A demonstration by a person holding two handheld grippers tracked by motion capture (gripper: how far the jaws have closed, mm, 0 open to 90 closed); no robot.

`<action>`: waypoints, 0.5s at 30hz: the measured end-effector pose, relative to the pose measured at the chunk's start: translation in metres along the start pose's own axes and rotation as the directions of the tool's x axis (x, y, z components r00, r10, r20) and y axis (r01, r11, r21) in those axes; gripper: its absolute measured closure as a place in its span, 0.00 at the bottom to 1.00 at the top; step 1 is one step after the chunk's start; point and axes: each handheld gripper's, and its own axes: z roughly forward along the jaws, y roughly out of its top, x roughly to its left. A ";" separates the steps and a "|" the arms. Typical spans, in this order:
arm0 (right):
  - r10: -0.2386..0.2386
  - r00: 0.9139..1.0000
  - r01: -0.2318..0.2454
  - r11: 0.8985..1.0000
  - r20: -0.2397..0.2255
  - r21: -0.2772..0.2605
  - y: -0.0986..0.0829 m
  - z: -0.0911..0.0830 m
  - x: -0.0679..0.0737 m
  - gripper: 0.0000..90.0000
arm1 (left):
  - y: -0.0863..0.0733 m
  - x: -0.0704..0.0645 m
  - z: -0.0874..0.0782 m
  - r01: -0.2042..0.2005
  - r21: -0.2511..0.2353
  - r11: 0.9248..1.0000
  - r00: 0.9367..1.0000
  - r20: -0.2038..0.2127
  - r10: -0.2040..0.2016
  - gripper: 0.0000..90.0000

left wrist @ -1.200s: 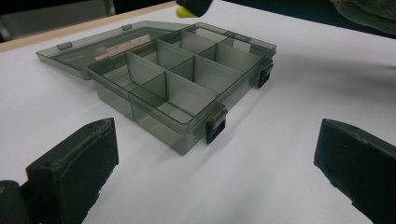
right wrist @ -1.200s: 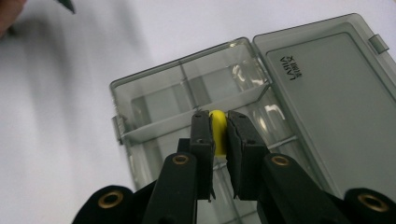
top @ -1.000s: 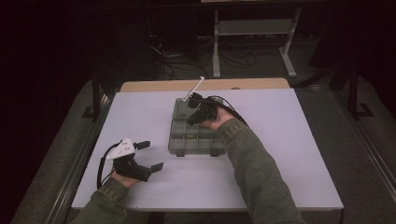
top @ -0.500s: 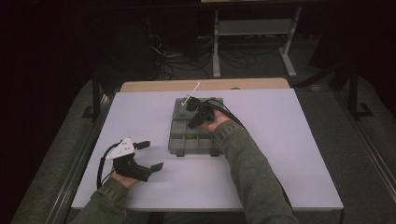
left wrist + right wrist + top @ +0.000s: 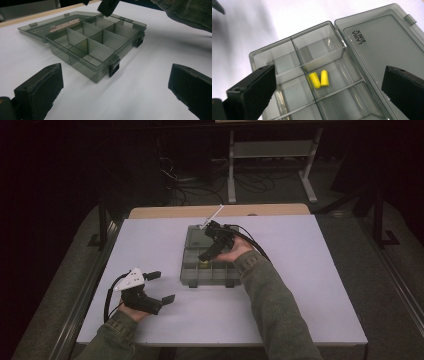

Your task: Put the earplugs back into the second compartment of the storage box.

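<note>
Two yellow earplugs (image 5: pixel 318 79) are seen side by side in one compartment of the opened organizer box (image 5: pixel 193 270) — right gripper (image 5: pixel 214 241) held spread above it, left gripper (image 5: pixel 159 287) spread on the table (image 5: pixel 300 285).

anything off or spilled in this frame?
Nothing stands out. The organizer box sits flat with its lid open, and two yellow earplugs lie inside one compartment, none on the table. Both tools are open.
</note>
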 end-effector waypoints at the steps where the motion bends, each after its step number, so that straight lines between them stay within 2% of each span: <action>1: 0.007 1.000 -0.007 1.000 -0.002 -0.004 -0.002 -0.002 0.000 0.00 | 0.000 0.000 0.000 -0.002 0.001 1.000 1.000 -0.001 0.002 0.00; 5: 0.001 1.000 -0.001 1.000 0.005 -0.011 -0.009 -0.008 0.002 0.00 | 0.000 0.000 0.000 0.001 0.002 1.000 1.000 0.000 -0.001 0.00; 11: 0.020 0.999 -0.023 0.995 -0.031 -0.096 -0.028 -0.027 0.003 0.00 | 0.000 0.000 0.001 0.000 0.006 1.000 1.000 -0.003 0.000 0.00; 15: 0.025 0.999 -0.028 0.992 -0.027 -0.122 -0.036 -0.035 0.005 0.00 | 0.000 0.000 0.001 0.003 0.007 1.000 1.000 -0.006 -0.003 0.00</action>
